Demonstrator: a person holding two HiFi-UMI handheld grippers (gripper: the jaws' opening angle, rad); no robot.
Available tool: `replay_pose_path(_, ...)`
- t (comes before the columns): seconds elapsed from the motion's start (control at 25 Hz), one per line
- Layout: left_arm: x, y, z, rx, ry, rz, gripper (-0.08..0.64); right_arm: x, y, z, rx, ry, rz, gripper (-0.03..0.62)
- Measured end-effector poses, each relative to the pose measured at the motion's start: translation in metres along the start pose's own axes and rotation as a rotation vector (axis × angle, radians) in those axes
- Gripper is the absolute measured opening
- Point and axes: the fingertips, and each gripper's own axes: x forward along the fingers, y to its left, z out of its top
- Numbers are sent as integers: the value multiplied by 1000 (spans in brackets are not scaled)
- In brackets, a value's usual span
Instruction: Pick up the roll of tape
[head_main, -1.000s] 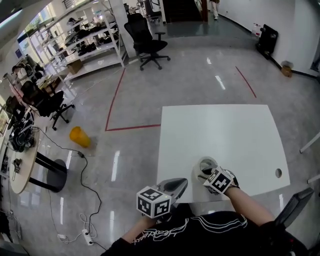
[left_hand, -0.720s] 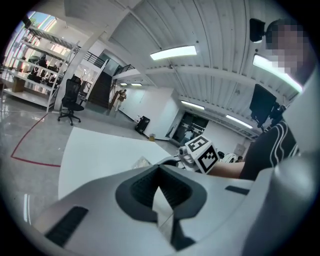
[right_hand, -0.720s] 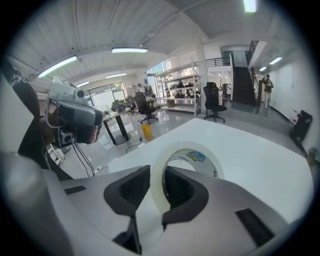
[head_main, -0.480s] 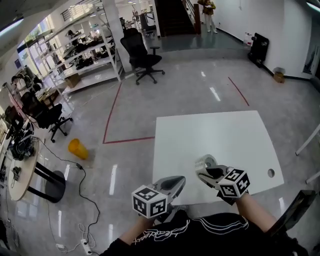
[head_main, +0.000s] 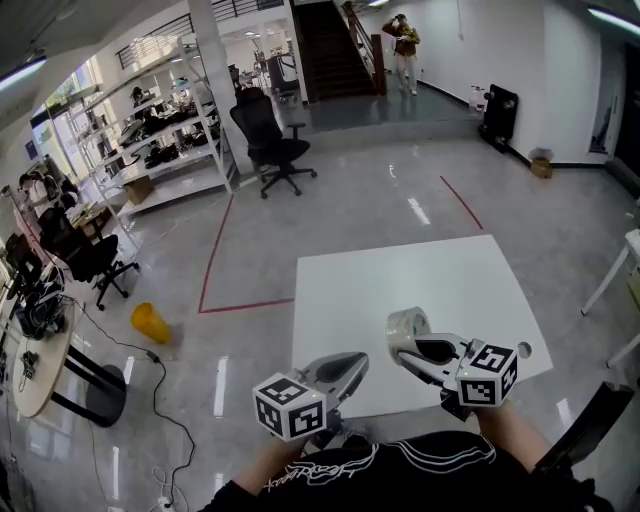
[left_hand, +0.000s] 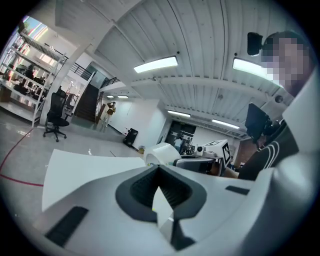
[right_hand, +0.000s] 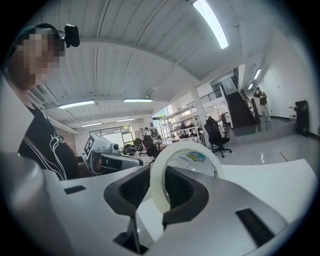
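Holding the roll of tape (right_hand: 192, 152) is our right gripper (right_hand: 157, 195). Its jaws stand part way apart and press on the roll, one jaw on each side. The ring stands up on its edge between them, and its hole looks out sideways. The tape sits near the tips of the jaws and sticks up above them. The white table (head_main: 430, 275) lies below this gripper and ahead of it.

Our left gripper (head_main: 350, 366) is just to the left of the right one, a little apart from it. It touches neither that gripper nor the tape. Its jaws are closed tip to tip and hold nothing. Both grippers point the same way, out over the table.

Far ahead of the grippers and to their left, a black chair (head_main: 270, 145) stands on the shiny grey floor (head_main: 350, 200). A yellow thing (head_main: 150, 322) lies on the floor, well off to the left of the left gripper. A person (head_main: 403, 50) stands far ahead, beside some stairs (head_main: 330, 50).
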Motion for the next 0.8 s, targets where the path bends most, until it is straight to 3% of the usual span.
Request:
replay_pose_path(0.32, 8, -19, 7, 22, -8, -20, 3, -24, 4, 5, 27, -68, 6, 94)
replay_pose_path(0.8, 8, -26, 9, 18, -11, -10, 3, -30, 8, 1, 40, -74, 13, 94)
